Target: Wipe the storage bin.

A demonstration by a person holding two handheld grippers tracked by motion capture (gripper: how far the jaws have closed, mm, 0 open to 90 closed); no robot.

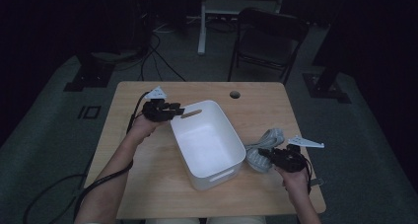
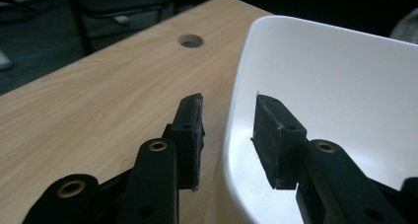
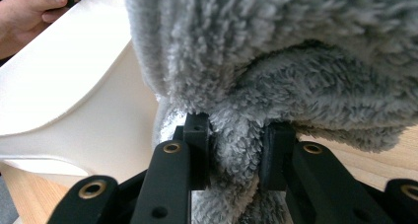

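Two grips | your left gripper [image 2: 226, 135] straddles bin [image 1: 207, 140] rim, jaws apart: pinch it | right gripper [image 3: 236, 155] clamped on grey towel [image 3: 296, 61]: lift over wall.

Bin [image 1: 207, 140] at mid-bench [image 1: 148, 184]; towel [image 1: 261, 147] just beside it toward the right edge; hole [image 1: 234, 94] near the far edge.

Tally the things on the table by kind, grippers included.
White plastic bin: 1
Grey fluffy towel: 1
Handheld grippers: 2, the left gripper with its fingers astride the bin's rim, not pressing it, and the right gripper shut on the towel
Total: 4
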